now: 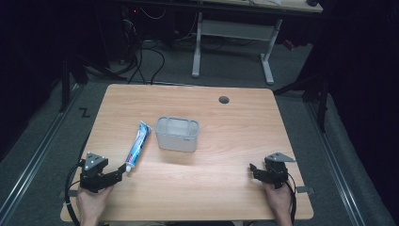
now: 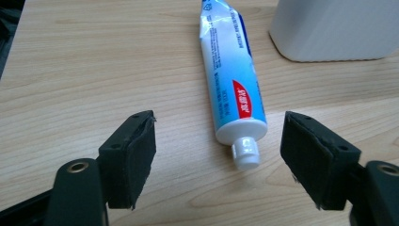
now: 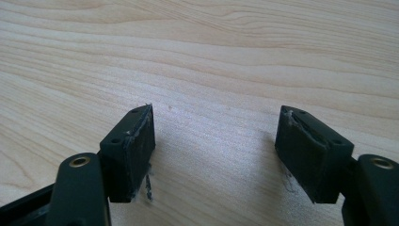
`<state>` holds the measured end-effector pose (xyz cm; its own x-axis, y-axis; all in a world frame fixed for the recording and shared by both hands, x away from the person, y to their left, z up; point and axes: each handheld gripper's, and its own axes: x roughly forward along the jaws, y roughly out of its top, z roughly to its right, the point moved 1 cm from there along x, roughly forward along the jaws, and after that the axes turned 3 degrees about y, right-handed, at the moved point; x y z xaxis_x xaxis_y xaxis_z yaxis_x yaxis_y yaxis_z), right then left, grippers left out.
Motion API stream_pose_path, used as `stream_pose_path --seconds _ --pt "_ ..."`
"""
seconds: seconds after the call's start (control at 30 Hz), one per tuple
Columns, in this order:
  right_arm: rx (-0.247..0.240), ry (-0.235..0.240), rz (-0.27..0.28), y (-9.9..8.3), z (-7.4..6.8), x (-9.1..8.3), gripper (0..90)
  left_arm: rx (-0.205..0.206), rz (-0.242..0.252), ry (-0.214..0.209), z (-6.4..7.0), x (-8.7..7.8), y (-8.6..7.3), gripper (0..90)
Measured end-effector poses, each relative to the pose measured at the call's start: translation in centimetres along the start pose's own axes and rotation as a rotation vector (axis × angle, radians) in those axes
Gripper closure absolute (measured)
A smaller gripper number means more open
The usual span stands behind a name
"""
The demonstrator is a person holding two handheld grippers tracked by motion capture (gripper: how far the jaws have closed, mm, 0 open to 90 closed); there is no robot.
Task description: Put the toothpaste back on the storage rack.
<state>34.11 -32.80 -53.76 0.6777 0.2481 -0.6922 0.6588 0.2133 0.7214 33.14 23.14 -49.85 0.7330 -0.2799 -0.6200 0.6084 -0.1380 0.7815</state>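
While both pairs of tongs sit low at the near edge of the wooden table [image 1: 226,188], each stands wide open and holds nothing. The left gripper [image 1: 117,174], held in the person's left hand [image 1: 91,205], points toward the capped end of a toothpaste tube [image 1: 138,145]; in the left gripper view the white cap [image 2: 246,153] lies on the wood between the two spread black pads [image 2: 141,155], touching neither. The tube runs away from the cap toward the far side, flat on the table. Just right of it stands a pale grey rectangular container [image 1: 177,133], near the table's middle. The right gripper [image 1: 256,172], in the right hand [image 1: 278,200], rests well apart at the near right, over bare wood.
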Motion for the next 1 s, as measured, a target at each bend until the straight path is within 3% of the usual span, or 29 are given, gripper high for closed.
stream_pose_path --seconds 0.27,0.53,0.7,1.0 --pt "0.0 0.001 0.0 0.0 0.0 0.0 29.0 0.005 -0.051 0.002 0.9 0.2 1.0 28.4" --pt "0.0 0.003 0.0 0.0 0.0 0.0 28.9 0.071 -0.084 -0.023 2.3 1.2 3.2 27.7" --pt "-0.003 0.004 0.0 0.0 0.0 0.0 28.9 0.141 -0.108 -0.016 3.2 2.4 4.9 27.3" --pt "-0.003 0.005 0.0 0.0 0.0 0.0 28.9 0.167 -0.161 0.001 3.6 4.1 6.8 28.8"
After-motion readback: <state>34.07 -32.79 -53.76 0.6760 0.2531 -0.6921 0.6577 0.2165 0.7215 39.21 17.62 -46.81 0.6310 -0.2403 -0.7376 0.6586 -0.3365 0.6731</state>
